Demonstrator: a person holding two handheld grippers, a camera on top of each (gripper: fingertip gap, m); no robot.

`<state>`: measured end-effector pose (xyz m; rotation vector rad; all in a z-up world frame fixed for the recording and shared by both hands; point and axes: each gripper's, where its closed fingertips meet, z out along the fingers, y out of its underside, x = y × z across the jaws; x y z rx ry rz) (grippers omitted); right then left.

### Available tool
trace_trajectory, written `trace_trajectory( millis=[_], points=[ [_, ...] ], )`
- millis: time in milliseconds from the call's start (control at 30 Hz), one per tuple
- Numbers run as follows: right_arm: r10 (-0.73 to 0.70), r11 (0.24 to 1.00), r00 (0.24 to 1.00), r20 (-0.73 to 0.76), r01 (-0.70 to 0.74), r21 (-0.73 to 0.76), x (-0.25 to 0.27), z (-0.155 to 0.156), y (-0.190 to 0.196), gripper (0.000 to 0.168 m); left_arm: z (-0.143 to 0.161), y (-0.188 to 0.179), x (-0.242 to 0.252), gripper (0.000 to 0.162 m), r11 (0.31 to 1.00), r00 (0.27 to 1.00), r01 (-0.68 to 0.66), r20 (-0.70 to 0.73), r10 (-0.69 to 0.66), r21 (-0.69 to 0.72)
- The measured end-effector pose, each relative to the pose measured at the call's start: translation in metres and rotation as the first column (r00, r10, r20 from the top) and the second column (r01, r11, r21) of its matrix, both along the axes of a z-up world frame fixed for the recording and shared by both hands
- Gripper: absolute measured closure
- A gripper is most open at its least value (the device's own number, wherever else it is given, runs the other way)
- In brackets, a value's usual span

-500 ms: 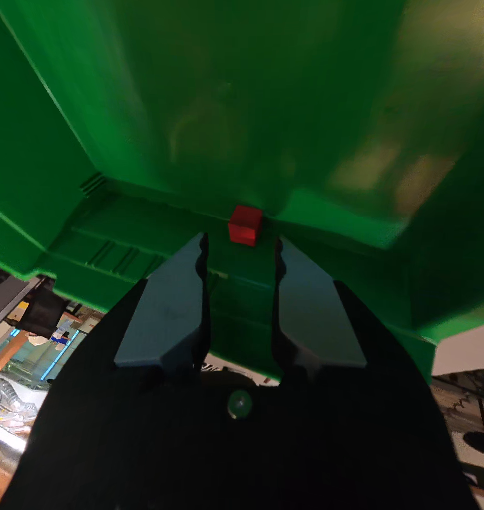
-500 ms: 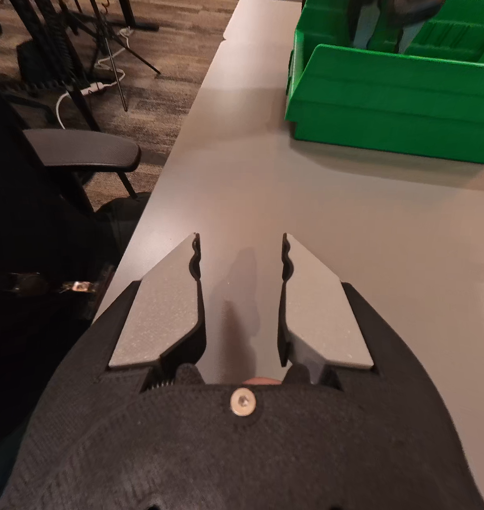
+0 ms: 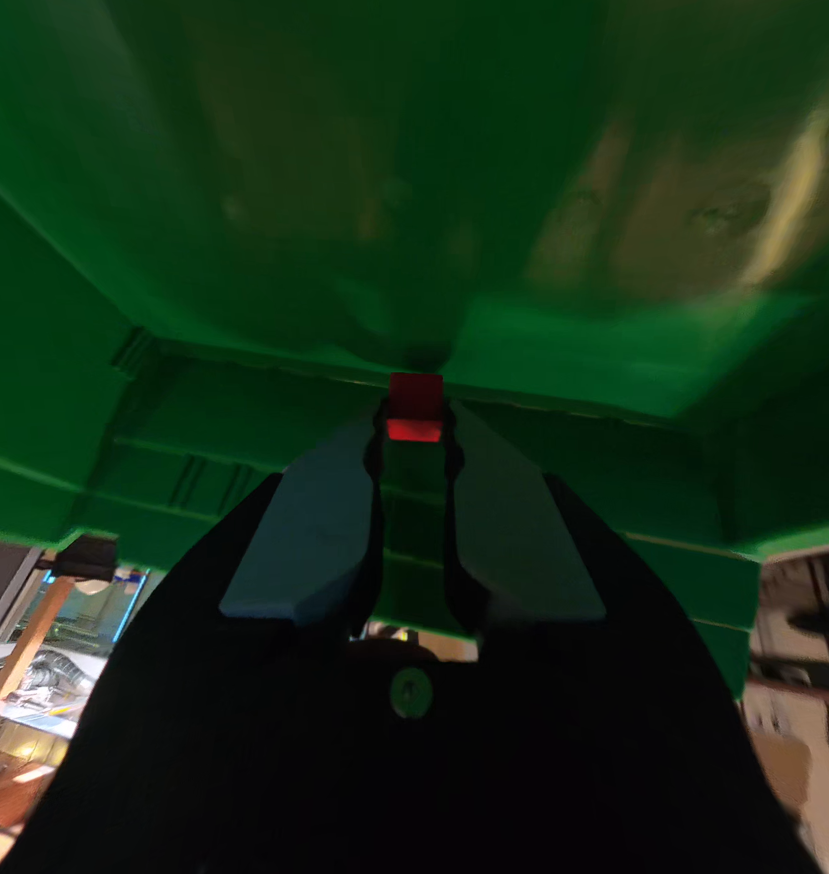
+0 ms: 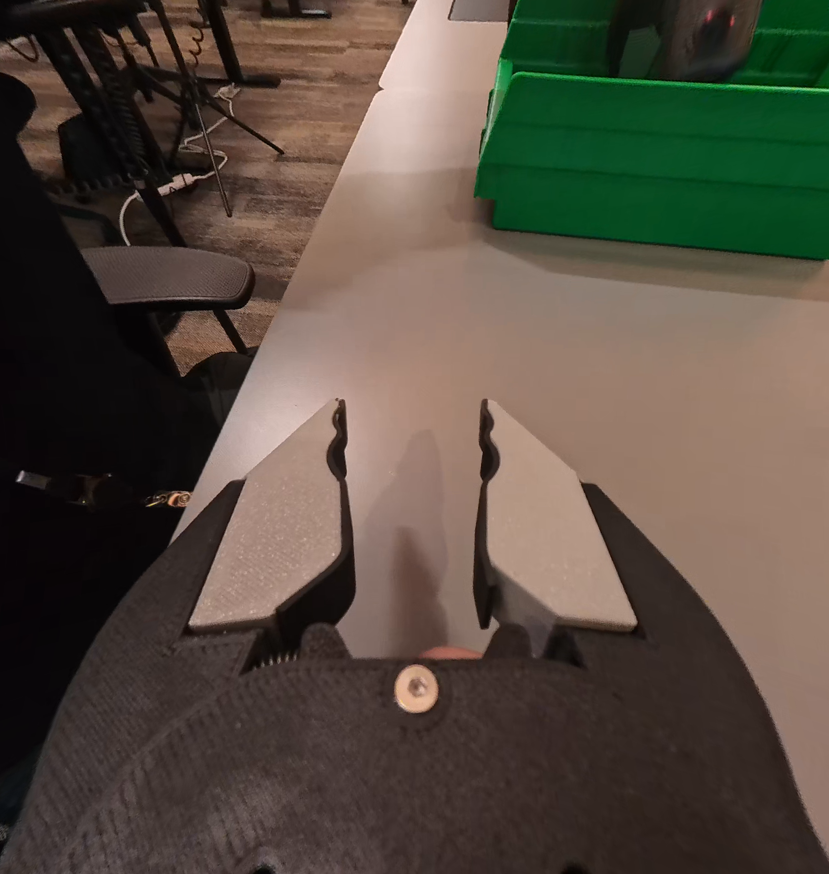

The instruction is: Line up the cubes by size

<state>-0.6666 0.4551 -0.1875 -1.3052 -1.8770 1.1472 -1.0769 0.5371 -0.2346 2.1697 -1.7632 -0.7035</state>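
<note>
In the left wrist view, a small red cube (image 3: pixel 415 406) sits between my left gripper's (image 3: pixel 415 418) fingertips, at the bottom corner of a green bin (image 3: pixel 308 189). The jaws are closed against the cube's two sides. My right gripper (image 4: pixel 412 411) is open and empty, hovering low over the grey table (image 4: pixel 592 378). In the right wrist view the green bin (image 4: pixel 663 156) stands at the far right, with the left gripper (image 4: pixel 682 38) as a dark blur inside it. No other cubes are in view.
The table's left edge runs diagonally close to my right gripper. Beyond it are a black chair armrest (image 4: pixel 167 274), stands and cables (image 4: pixel 167 184) on the wooden floor. The bin's walls closely surround my left gripper.
My left gripper has moved forward onto the red cube and its jaws have narrowed around it. The right gripper has hardly moved and stays open.
</note>
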Motion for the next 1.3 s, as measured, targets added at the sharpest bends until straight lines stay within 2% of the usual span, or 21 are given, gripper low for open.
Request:
trace_trajectory(
  millis=[67, 133, 200, 267, 400, 500, 567, 733, 800, 900, 1033, 1100, 1300],
  points=[
    [-0.017, 0.999, 1.000, -0.009, 0.017, -0.027, 0.000, 0.003, 0.004, 0.114, 0.016, 0.010, 0.024, 0.143, 0.991, 0.992, 0.027, 0.116, -0.042, 0.129],
    [-0.039, 0.997, 0.999, -0.023, 0.037, -0.071, 0.000, 0.010, 0.008, 0.114, 0.039, 0.017, 0.062, 0.142, 0.953, 0.957, 0.049, 0.260, -0.131, 0.298],
    [-0.059, 0.989, 0.996, -0.060, 0.051, -0.141, -0.001, 0.022, 0.011, 0.114, 0.067, 0.015, 0.111, 0.142, 0.885, 0.879, 0.062, 0.394, -0.267, 0.461],
    [-0.078, 0.970, 0.991, -0.105, 0.051, -0.239, -0.005, 0.039, 0.012, 0.114, 0.094, 0.005, 0.167, 0.142, 0.793, 0.766, 0.060, 0.482, -0.426, 0.606],
    [-0.157, 0.907, 0.964, -0.214, 0.055, -0.417, -0.017, 0.075, 0.018, 0.116, 0.132, -0.035, 0.274, 0.142, 0.610, 0.502, 0.030, 0.515, -0.694, 0.792],
    [-0.178, 0.873, 0.950, -0.257, 0.032, -0.487, -0.028, 0.092, 0.011, 0.120, 0.148, -0.053, 0.326, 0.143, 0.504, 0.397, -0.008, 0.465, -0.791, 0.864],
    [-0.206, 0.855, 0.944, -0.257, 0.046, -0.517, -0.036, 0.095, 0.008, 0.120, 0.152, -0.061, 0.351, 0.143, 0.474, 0.354, -0.031, 0.453, -0.818, 0.880],
    [-0.273, 0.827, 0.940, -0.205, 0.120, -0.549, -0.044, 0.083, 0.008, 0.122, 0.135, -0.065, 0.383, 0.143, 0.499, 0.338, -0.007, 0.471, -0.815, 0.867],
    [-0.292, 0.808, 0.934, -0.206, 0.125, -0.576, -0.042, 0.081, 0.012, 0.129, 0.129, -0.062, 0.383, 0.143, 0.504, 0.367, 0.014, 0.464, -0.806, 0.864],
    [-0.263, 0.790, 0.941, -0.214, 0.082, -0.608, -0.038, 0.081, 0.010, 0.150, 0.123, -0.060, 0.383, 0.142, 0.516, 0.395, 0.035, 0.463, -0.794, 0.856],
    [-0.243, 0.766, 0.950, -0.195, 0.064, -0.640, -0.042, 0.077, 0.009, 0.143, 0.122, -0.059, 0.386, 0.142, 0.517, 0.407, 0.049, 0.456, -0.792, 0.854],
    [-0.217, 0.749, 0.959, -0.184, 0.042, -0.662, -0.043, 0.075, 0.005, 0.149, 0.120, -0.057, 0.387, 0.142, 0.518, 0.411, 0.055, 0.453, -0.791, 0.854],
    [-0.245, 0.793, 0.954, -0.175, 0.093, -0.602, -0.041, 0.070, 0.009, 0.149, 0.115, -0.056, 0.387, 0.141, 0.544, 0.404, -0.010, 0.501, -0.765, 0.839]
  ],
)
